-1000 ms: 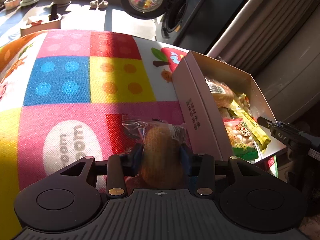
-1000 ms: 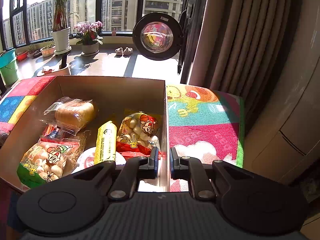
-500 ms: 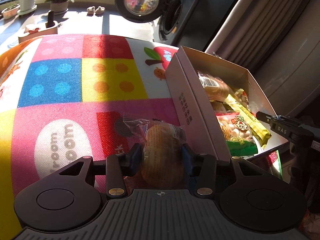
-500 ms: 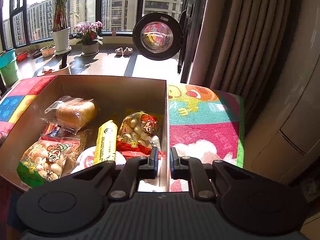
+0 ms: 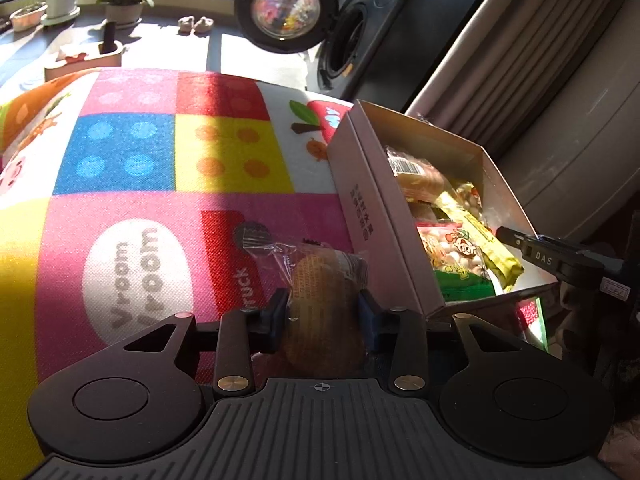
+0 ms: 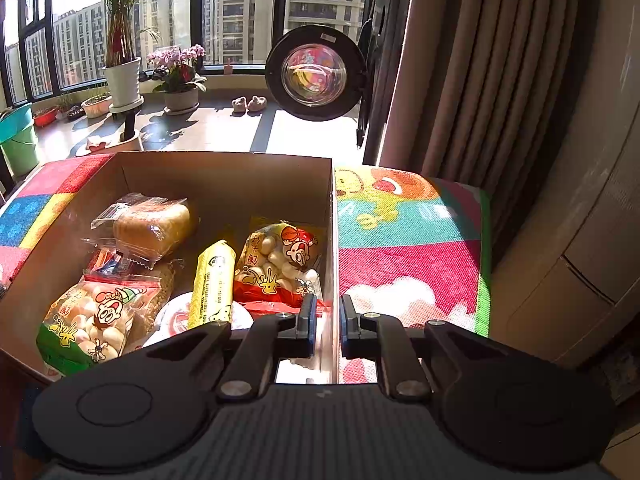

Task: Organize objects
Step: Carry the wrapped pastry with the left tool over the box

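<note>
The open brown cardboard box (image 6: 224, 184) stands on a bright patchwork play mat (image 5: 132, 184) printed with "Vroom Vroom" in a white oval and, beside it, a red patch reading "truck". Small dark printed characters run along the box's outer left wall, too small to read. The box sits toward the mat's right side, with a strip of mat showing past its right wall. Inside lie several snack packs: a clear-wrapped golden bread loaf (image 6: 150, 226) with a barcode label at the back left, a green-edged bag of white sweets with a cartoon face (image 6: 90, 320) at the front left, a long yellow wrapped bar (image 6: 212, 284) in the middle, and a red-edged bag of the same white sweets (image 6: 280, 266) against the right wall.

The left tongs (image 5: 323, 314) are clamped on a round brown cake in crinkled clear plastic wrap (image 5: 324, 300), held just left of the box's near left corner over the mat. The right tongs (image 6: 325, 320) are nearly closed, straddling the box's right wall near its front corner; their arm bears the white letters "DAS" in the left wrist view.
</note>
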`<state>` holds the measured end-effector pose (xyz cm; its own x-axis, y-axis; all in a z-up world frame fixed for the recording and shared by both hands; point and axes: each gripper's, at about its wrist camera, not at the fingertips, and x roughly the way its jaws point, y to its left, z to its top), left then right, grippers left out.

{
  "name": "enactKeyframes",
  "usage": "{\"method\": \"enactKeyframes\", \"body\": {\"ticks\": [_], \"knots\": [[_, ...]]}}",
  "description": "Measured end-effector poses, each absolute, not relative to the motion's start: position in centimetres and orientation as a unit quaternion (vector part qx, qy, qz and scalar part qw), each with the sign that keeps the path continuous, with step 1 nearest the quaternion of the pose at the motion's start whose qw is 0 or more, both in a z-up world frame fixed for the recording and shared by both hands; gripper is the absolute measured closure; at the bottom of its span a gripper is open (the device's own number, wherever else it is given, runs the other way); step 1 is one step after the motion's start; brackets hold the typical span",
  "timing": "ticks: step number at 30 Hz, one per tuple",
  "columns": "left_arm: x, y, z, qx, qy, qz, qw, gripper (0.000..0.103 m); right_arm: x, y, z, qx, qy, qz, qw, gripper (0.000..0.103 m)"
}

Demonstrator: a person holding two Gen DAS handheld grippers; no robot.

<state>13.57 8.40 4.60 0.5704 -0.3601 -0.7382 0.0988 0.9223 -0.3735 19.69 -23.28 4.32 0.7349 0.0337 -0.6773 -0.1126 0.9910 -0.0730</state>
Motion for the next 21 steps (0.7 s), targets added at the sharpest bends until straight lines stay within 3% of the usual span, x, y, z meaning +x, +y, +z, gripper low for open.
{"method": "enactKeyframes", "body": {"ticks": [21], "knots": [[12.0, 10.2, 8.2, -0.173, 0.387, -0.143, 0.894, 0.063, 19.1, -23.9, 5.5, -0.055, 0.345, 0.044, 0.936, 0.096]]}}
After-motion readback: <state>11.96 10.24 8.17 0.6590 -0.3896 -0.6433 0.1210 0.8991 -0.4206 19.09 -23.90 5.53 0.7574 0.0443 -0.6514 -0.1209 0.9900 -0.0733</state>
